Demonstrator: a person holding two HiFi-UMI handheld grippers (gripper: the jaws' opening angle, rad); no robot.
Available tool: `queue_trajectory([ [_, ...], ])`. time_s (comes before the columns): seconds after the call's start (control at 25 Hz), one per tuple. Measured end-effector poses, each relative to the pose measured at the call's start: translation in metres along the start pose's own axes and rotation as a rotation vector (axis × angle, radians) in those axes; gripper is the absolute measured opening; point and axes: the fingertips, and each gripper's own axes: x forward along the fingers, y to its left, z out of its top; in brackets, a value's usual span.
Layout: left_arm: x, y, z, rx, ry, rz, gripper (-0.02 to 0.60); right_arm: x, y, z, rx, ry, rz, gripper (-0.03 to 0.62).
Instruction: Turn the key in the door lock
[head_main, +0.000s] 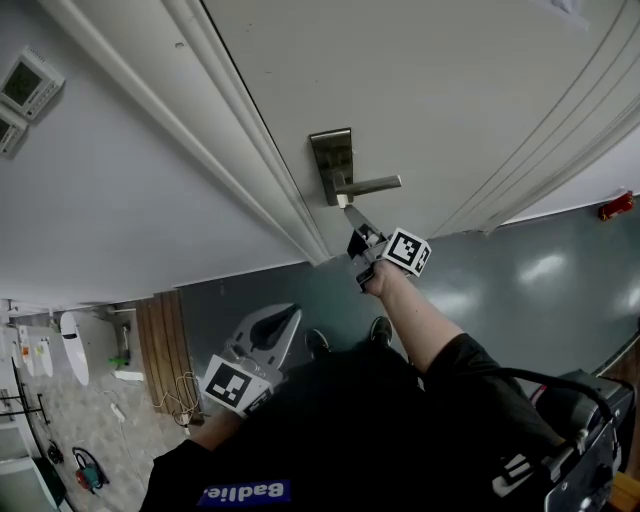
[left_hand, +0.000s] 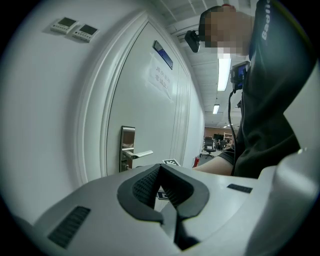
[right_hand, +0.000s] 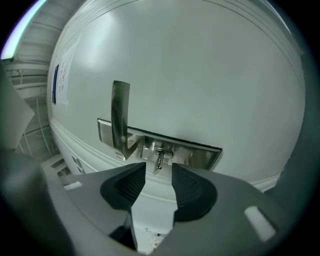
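In the right gripper view a small metal key (right_hand: 158, 158) sticks out of the lock in a brushed steel plate (right_hand: 200, 156) on the white door (right_hand: 200, 75). The lever handle (right_hand: 120, 117) is beside it. My right gripper (right_hand: 158, 167) is open just short of the key, with one dark pad on each side of it and neither touching it. From the head view the right gripper (head_main: 352, 216) points at the plate (head_main: 330, 155) just under the handle (head_main: 372, 185). My left gripper (head_main: 290, 312) hangs low by the person's body, away from the door. Its jaws (left_hand: 161, 167) are shut on nothing.
The white door frame (head_main: 250, 150) runs left of the lock. Two wall control panels (head_main: 25, 85) sit on the wall beyond it. A paper sign (left_hand: 162, 75) is stuck high on the door. A red extinguisher (head_main: 617, 207) stands at the far right, and the person's shoes (head_main: 380, 330) are on the grey floor.
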Motion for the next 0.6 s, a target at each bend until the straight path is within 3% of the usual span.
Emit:
queue_trajectory([
  [0.24,0.003,0.002,0.0,-0.011,0.013,0.031,-0.006,0.014,-0.012,-0.002,0.11,0.023,0.04,0.131],
  [0.4,0.006,0.004,-0.001,-0.016,0.018,0.039,-0.006,0.018,-0.012,0.001,0.151,0.017,0.064,0.049],
  [0.48,0.007,0.004,-0.002,-0.016,0.019,0.039,-0.006,0.019,-0.012,0.002,0.171,0.009,0.08,0.048],
  [0.6,0.008,0.005,-0.003,-0.018,0.024,0.042,-0.006,0.02,-0.011,0.003,0.109,0.012,0.076,0.048],
])
